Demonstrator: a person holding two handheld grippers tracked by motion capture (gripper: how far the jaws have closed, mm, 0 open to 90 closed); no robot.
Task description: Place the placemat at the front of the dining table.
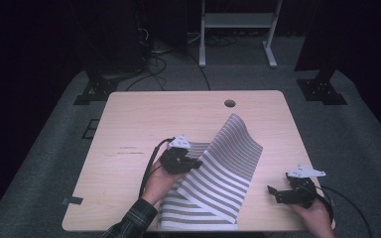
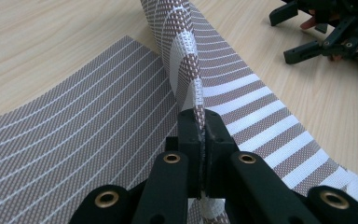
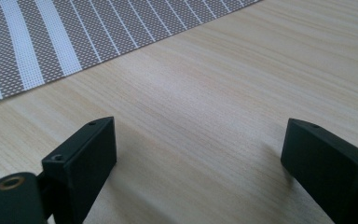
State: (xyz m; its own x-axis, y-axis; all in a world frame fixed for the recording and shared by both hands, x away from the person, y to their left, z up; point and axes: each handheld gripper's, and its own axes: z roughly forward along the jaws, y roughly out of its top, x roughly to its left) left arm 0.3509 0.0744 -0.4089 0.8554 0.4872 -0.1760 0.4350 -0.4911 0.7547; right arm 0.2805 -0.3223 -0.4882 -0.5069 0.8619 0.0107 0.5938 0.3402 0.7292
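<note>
The left hand-held gripper (image 2: 200, 135) is clamped on the edge of the brown-and-white striped woven placemat (image 1: 223, 173), lifting that side into a fold while the rest lies flat by the near edge of the light wooden counter (image 1: 129, 119). The right hand-held gripper (image 3: 198, 163) rests near the near right corner, jaws wide apart and empty — the mat lies to its left, so the left hand is the nearer one.
</note>
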